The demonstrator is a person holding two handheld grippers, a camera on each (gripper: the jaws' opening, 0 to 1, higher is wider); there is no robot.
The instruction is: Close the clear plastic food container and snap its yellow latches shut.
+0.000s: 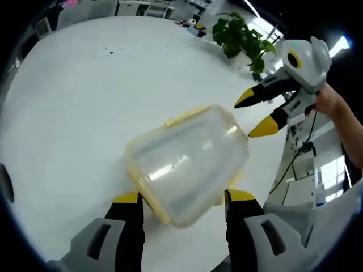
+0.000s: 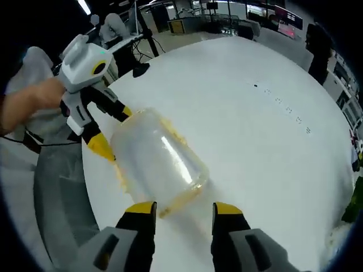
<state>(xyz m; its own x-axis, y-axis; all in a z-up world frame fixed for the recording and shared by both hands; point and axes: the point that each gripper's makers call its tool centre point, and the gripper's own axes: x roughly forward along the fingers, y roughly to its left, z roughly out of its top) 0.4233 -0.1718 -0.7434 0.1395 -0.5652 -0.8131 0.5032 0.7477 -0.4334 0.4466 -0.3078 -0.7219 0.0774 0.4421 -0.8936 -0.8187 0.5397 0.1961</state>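
Observation:
A clear plastic container [image 1: 187, 161] with a yellow rim lies on the white table [image 1: 79, 113], its clear body bulging toward the camera. My left gripper [image 1: 184, 198] is open, its yellow-tipped jaws straddling the container's near end. My right gripper [image 1: 254, 113] comes in from the right, open, one tip almost touching the container's far corner. In the right gripper view the container [image 2: 159, 161] lies just ahead of my right gripper [image 2: 184, 208], partly over the left jaw. The left gripper [image 2: 113, 129] flanks its far end. Whether the latches are snapped shut is unclear.
The container sits close to the curved table edge [image 2: 85, 187]. A potted plant [image 1: 241, 37] stands at the table's far side. A hand [image 1: 329, 99] holds the right gripper, another hand [image 2: 34, 105] the left. Small dark marks [image 2: 283, 105] dot the broad tabletop.

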